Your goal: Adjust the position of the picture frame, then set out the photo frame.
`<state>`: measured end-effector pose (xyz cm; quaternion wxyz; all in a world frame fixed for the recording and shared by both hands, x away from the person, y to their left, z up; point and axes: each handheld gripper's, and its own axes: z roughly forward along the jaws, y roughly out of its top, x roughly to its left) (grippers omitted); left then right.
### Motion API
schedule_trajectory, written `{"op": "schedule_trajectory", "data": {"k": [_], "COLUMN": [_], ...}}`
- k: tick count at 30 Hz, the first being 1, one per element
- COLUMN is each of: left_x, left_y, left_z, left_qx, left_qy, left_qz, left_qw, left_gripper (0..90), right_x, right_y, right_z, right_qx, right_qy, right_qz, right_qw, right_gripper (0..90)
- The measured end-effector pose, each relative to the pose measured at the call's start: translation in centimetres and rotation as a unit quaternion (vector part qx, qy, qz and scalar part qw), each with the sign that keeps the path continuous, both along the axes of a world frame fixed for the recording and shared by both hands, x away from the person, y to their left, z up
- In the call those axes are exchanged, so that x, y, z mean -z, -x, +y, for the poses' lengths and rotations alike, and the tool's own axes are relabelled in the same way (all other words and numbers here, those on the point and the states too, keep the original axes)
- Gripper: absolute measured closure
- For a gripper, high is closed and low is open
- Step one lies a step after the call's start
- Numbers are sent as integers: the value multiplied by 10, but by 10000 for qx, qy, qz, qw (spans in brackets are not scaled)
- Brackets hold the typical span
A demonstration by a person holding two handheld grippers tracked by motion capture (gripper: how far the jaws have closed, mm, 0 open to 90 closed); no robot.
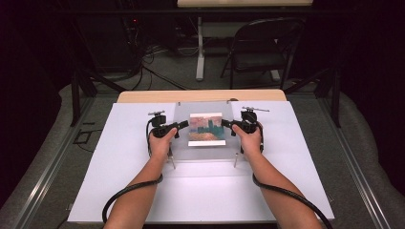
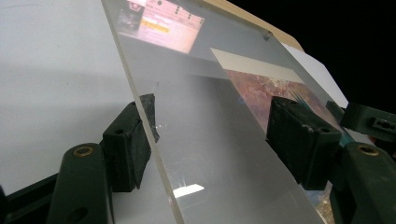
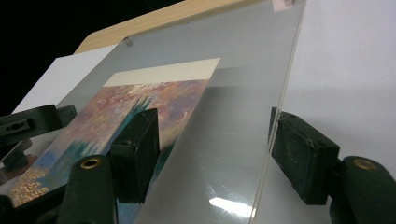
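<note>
A clear acrylic panel (image 1: 181,143) stands on short metal legs above the white board, with a colourful picture (image 1: 207,129) under its middle. My left gripper (image 1: 182,125) reaches in over the panel's left edge. My right gripper (image 1: 225,124) reaches in over the right edge. In the left gripper view the gripper (image 2: 212,116) is open, with one jaw outside the panel (image 2: 210,158) edge and the other over the picture (image 2: 254,86). In the right gripper view the gripper (image 3: 212,126) is also open astride the panel (image 3: 233,140), one jaw over the picture (image 3: 140,98).
A white board (image 1: 143,191) covers a wooden table (image 1: 200,95). Two thin metal legs (image 1: 173,163) hold up the panel's near edge. Behind the table stand a folding chair (image 1: 262,47) and a table leg (image 1: 199,52), with cables on the floor.
</note>
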<state>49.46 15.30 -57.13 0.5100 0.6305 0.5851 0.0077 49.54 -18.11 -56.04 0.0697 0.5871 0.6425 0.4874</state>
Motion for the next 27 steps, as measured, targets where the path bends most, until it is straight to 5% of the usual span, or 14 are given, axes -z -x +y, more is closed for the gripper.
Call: {"op": "schedule_trajectory", "data": {"k": [9,27], "left_x": [0,-14], "left_y": [0,5], "left_z": [3,10], "left_qx": [38,85], "left_qy": [108,159], "left_qz": [-38,-528], "left_qw": [9999,9984], "left_gripper": [354,381], "right_x": [0,-15], "right_y": [2,8], "right_z": [0,2], "right_qx": [0,-131], "right_qy": [-5,91], "right_qz": [-54,-582], "right_qw": [10000,9982], "right_gripper": [337,337]}}
